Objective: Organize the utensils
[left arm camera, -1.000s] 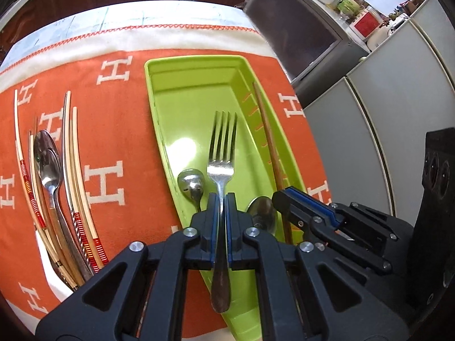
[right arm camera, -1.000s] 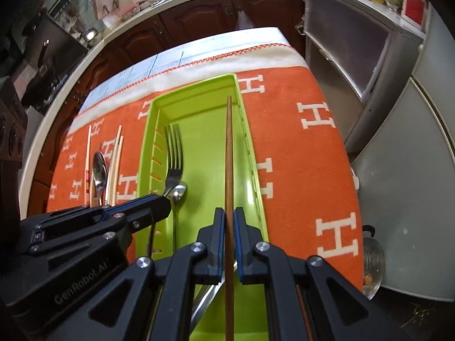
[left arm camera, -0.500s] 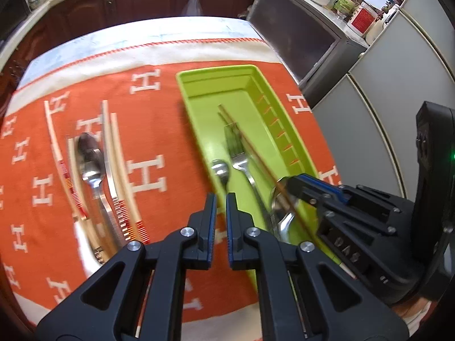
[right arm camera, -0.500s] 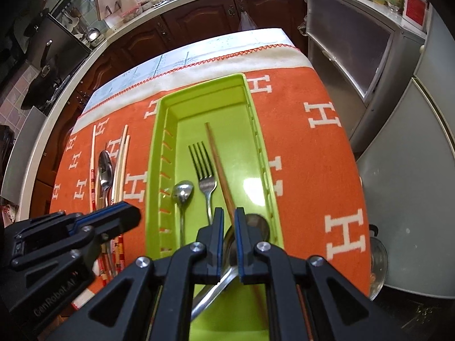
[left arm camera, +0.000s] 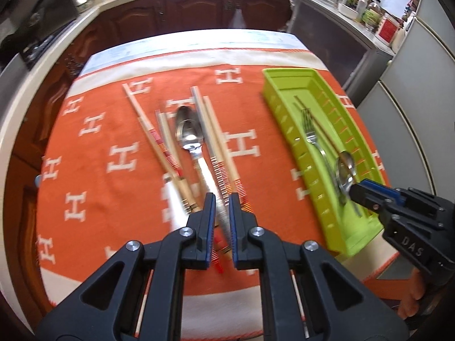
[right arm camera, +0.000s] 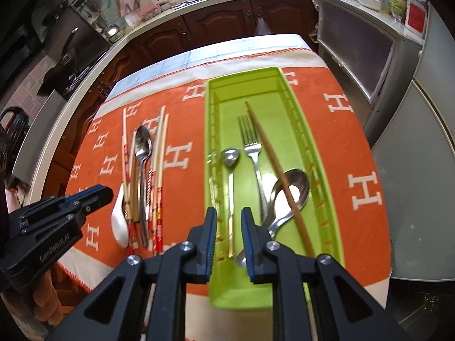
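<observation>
A lime green tray point(right arm camera: 324, 176) point(left arm camera: 287, 130) on the orange cloth holds a fork point(right arm camera: 251, 145) point(left arm camera: 310, 133), a brown chopstick point(right arm camera: 273, 164), a large spoon point(right arm camera: 293, 190) and a small spoon point(right arm camera: 230, 156). Left of the tray lie several pale chopsticks point(left arm camera: 210, 139) point(right arm camera: 159, 156), metal spoons point(left arm camera: 189, 133) point(right arm camera: 142, 145) and a white ceramic spoon point(right arm camera: 119, 218). My left gripper point(left arm camera: 220, 207) is slightly open and empty above the loose pile. My right gripper point(right arm camera: 229, 221) is open and empty over the tray's near end.
The orange cloth point(left arm camera: 113, 156) with white H marks covers the table. Dark wood cabinets point(right arm camera: 216, 28) and a counter stand behind. Grey appliance fronts point(right arm camera: 412, 142) stand close on the right. The table's near edge lies just below both grippers.
Both grippers let go: the fork and the brown chopstick now lie in the tray. The left gripper has swung left over the loose utensils. The right gripper has opened and drawn back.
</observation>
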Demonstrator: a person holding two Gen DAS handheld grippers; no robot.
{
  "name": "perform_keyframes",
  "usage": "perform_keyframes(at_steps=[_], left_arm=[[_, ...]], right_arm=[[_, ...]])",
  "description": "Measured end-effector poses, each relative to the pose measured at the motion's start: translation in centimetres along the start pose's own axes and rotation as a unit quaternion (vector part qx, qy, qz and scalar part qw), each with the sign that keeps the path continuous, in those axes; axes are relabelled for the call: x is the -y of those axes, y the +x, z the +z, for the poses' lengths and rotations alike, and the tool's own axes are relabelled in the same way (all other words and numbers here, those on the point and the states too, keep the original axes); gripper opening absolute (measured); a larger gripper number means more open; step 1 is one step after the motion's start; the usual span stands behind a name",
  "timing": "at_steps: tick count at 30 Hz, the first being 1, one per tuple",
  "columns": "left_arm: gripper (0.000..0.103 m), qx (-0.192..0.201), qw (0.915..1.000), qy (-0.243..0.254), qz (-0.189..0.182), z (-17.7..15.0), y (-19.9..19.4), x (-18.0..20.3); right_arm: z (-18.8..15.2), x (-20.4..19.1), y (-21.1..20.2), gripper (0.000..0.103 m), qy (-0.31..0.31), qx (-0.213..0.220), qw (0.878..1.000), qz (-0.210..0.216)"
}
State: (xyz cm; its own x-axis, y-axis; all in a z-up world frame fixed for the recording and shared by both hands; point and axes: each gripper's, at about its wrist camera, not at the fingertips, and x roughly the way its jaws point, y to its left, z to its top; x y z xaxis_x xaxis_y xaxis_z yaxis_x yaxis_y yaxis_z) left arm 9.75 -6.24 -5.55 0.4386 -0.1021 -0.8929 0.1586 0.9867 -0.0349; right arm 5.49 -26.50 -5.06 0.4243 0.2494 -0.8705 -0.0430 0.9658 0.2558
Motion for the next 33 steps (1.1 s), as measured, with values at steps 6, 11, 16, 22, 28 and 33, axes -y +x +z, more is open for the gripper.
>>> perform_keyframes(at_steps=[6,11,16,22,28,33], left_arm=[[0.007,0.011,0.9996,-0.019,0.017,-1.7,-1.3,-3.2],[0.007,0.015,0.9989,-0.036,0.026,-2.6,-1.9,-5.3],[0.007,0.015,0.9975,-0.060,0.035,-3.3,-2.2,-8.2],[0.007,0.006,0.9952,-0.089,0.042,-3.3,-1.4,-11.3],[0.007,-0.001,0.9939,-0.103,0.037,-1.7,0.2,-13.5],[0.007,-0.009,0.9932,-0.114,0.020,0.6,2.0,-14.6]], right_arm=[[-0.9,-2.7,-0.1,0.017,-0.023,-0.006,1.000,0.003],[-1.2,-5.0,0.1,0.017,-0.044,-0.011,0.999,0.003],[-1.1,-6.8,0.7,0.017,-0.060,-0.017,0.998,0.004],[-0.2,-8.5,2.2,0.017,-0.065,-0.029,0.997,0.013],[1.6,-9.2,4.2,0.017,-0.064,-0.045,0.997,0.030],[3.6,-9.8,6.0,0.017,-0.060,-0.059,0.995,0.050]])
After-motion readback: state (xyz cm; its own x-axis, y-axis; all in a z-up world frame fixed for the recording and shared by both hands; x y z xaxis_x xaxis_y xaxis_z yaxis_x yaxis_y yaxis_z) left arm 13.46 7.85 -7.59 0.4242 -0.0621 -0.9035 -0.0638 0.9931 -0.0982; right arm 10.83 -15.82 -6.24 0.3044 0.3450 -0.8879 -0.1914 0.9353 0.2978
